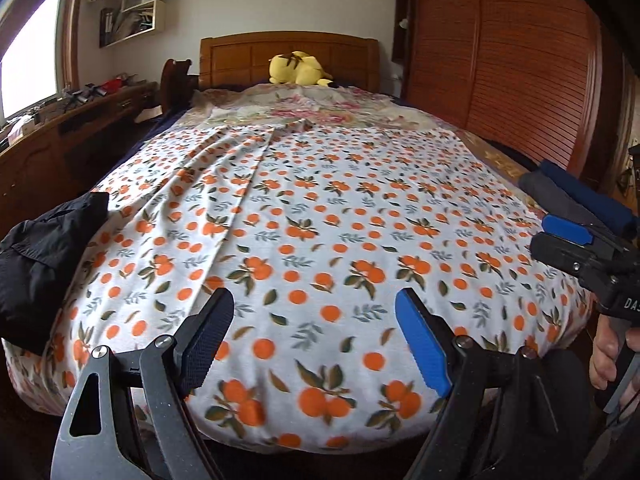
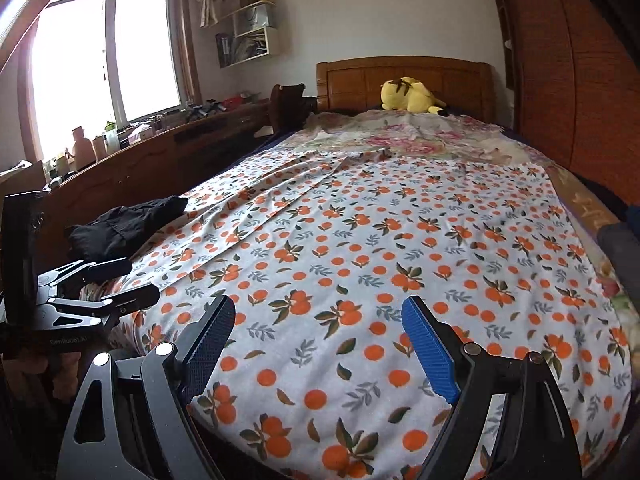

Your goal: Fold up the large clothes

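Orange-print sheet (image 1: 320, 216) lies spread over the bed (image 2: 592, 208), creases bunched toward 11 o'clock in my left wrist view. I've got the left gripper (image 1: 316, 340) spread wide and empty above the near hem, and the right gripper (image 2: 320, 344) is spread and empty too, at 3 o'clock of the left. Risks as I judge them — pinching the floral cover (image 1: 304, 108) underneath along with the sheet, or uneven corner grabs skewing the fold. Black garment (image 1: 44, 256) at 9 o'clock sits on the sheet's edge — lifting could drag it. Folded dark clothes (image 1: 576, 196) at 3 o'clock lie near the sheet.
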The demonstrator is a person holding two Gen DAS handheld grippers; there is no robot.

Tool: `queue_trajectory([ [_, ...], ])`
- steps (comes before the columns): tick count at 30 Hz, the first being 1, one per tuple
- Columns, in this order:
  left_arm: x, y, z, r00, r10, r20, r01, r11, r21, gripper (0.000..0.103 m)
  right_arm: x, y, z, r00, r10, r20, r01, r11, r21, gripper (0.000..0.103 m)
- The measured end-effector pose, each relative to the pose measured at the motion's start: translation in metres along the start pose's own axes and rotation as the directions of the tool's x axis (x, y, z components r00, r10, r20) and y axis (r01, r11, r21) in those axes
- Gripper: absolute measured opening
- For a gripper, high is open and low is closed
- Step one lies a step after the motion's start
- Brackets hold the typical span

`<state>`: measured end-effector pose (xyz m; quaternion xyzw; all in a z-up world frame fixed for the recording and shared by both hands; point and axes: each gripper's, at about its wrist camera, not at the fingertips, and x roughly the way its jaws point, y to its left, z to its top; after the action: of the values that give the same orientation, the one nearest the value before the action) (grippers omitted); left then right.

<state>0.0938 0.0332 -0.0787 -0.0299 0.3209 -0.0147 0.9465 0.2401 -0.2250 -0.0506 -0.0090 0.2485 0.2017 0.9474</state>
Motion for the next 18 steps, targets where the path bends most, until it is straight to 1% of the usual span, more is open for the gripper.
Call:
queue_trajectory([
  [4, -0.006, -0.017, 0.000, 1.000, -0.010, 0.010, 0.009, 1.000, 0.021, 0.083, -0.008, -0.009, -0.004, 1.000, -0.019, 0.001, 0.019, 0.999, 0.032, 0.087],
  [8, -0.015, -0.026, 0.006, 0.999, -0.012, 0.030, 0.011, 1.000, 0.027, 0.083, -0.021, -0.013, -0.006, 0.999, -0.045, 0.012, 0.044, 0.999, 0.019, 0.087],
  [12, -0.027, -0.033, 0.017, 0.998, -0.017, 0.061, 0.015, 0.999, 0.031, 0.083, -0.037, -0.013, 0.000, 0.996, -0.064, 0.055, 0.062, 0.997, 0.039, 0.087],
  [18, -0.057, -0.039, 0.035, 0.989, -0.018, 0.144, 0.013, 0.999, 0.030, 0.083, -0.080, -0.006, 0.008, 0.983, -0.101, 0.154, 0.096, 0.995, 0.040, 0.087],
])
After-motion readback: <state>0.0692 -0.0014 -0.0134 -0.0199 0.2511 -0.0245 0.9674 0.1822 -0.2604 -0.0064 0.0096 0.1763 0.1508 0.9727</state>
